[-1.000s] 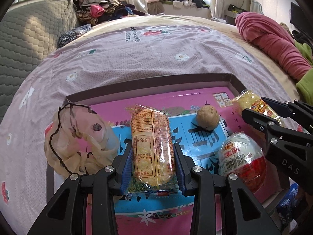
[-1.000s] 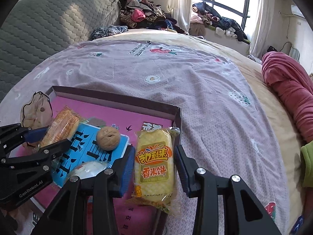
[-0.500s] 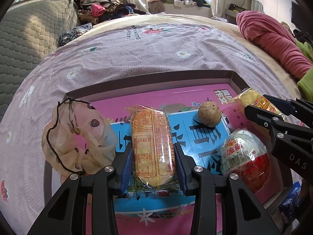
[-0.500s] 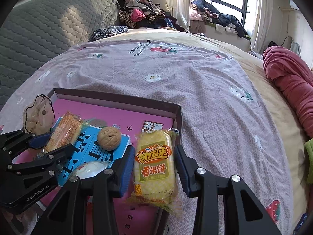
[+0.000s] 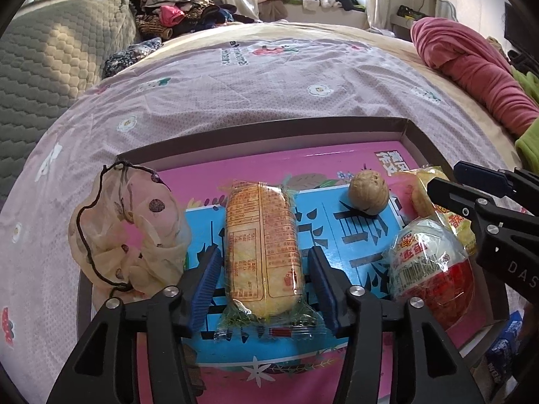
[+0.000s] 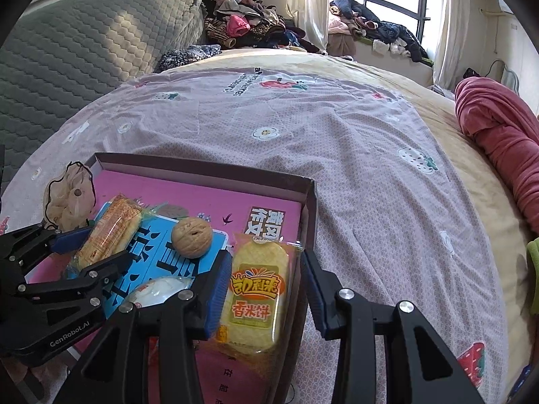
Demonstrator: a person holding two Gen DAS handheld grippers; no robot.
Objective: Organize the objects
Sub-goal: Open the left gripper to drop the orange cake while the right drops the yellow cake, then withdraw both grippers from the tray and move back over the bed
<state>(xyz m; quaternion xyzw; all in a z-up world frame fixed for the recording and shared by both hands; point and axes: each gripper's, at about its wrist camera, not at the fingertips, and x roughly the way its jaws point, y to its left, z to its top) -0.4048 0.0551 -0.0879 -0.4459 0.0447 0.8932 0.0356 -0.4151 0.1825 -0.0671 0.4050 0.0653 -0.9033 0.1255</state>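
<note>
Left gripper (image 5: pixel 262 271): your jaws have just been opening; the blue pads now stand clear of the orange cracker packet (image 5: pixel 261 249), with a gap showing on both sides. The packet lies between them, flat on the box floor, released.

Right gripper (image 6: pixel 264 284): your jaws sit close about the yellow rice-cake packet (image 6: pixel 257 289). The left pad looks pressed to the wrapper; a sliver of gap shows at the right pad, so judge this a light grip, not a firm one. The packet hangs half over the box's right wall, not yet fully inside.

Box (image 5: pixel 269 131): a shallow dark-walled tray with a pink and blue printed floor, resting on the bedspread (image 5: pixel 269 84).

Already in the box: a walnut (image 5: pixel 368 193) just beyond the cracker packet; a wrapped red-and-white egg-shaped sweet (image 5: pixel 431 269) to its right; a sheer scrunchie (image 5: pixel 124 229) draped over the left wall.

Step in hand: the drop-off. Your left side's placing appears done; your right side's placing is under way.

Next move, left: draw straight back and up, so the pads do not drag the wrapper's crimped end.

Next move, right: carry the packet inward past the wall, towards the bare pink floor, then let go. Mind the sweet and the walnut close by on the left, and your other gripper, which crowds that side.
</note>
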